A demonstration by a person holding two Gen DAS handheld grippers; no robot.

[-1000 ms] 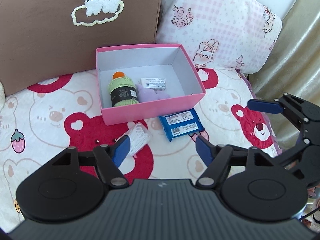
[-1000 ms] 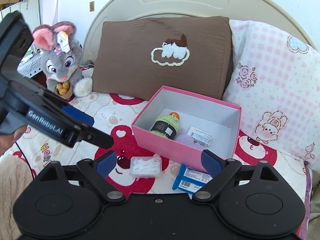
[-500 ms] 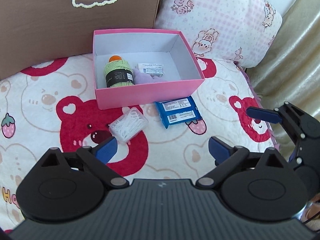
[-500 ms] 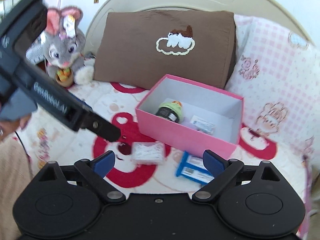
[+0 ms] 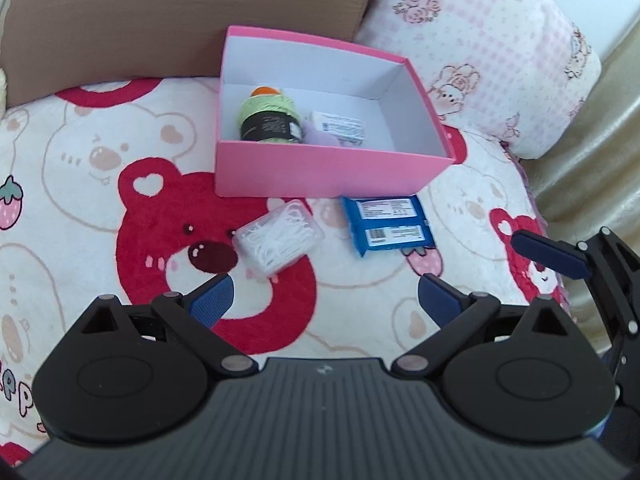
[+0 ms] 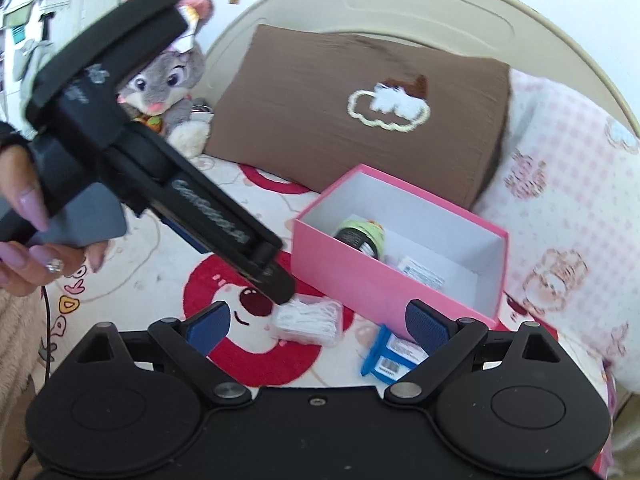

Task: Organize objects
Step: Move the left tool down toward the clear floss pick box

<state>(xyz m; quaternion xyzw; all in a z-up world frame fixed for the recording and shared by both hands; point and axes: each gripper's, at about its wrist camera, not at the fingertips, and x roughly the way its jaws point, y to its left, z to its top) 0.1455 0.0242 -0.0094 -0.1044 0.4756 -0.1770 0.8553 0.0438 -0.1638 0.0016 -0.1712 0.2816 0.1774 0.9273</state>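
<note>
Bed surface, bear-print blanket [image 5: 100, 208]; pink box [image 5: 320, 176] sits open-topped near the brown pillow [image 5: 180, 20] and the pink checked pillow [image 5: 500, 48]; inside the box: green yarn ball [image 5: 269, 120] with dark label at the left, a small white labelled packet [image 5: 339, 125] to its right, a pale purple item [image 5: 320, 138] partly hidden between them. Outside the box, just in front of its near wall: clear case of white floss picks [image 5: 278, 238] on the red bear face, and a blue packet [image 5: 388, 225] just to its right; the two lie apart, neither touching the box as far as can be told. Left gripper [image 5: 324, 302] is spread wide with nothing between the pads, its jaws having just been opening; it hangs over the blanket just short of the clear case. Right gripper [image 6: 316, 326] likewise spread, nothing grasped; in its view the clear case lies between and beyond the pads, the blue packet beside the right-side pad. The left tool crosses the right view at upper left, held by a hand [image 6: 24, 232]; its tip overlaps the clear case in that view, contact not determinable. Grey plush rabbit [image 6: 168, 84] sits by the headboard.
</note>
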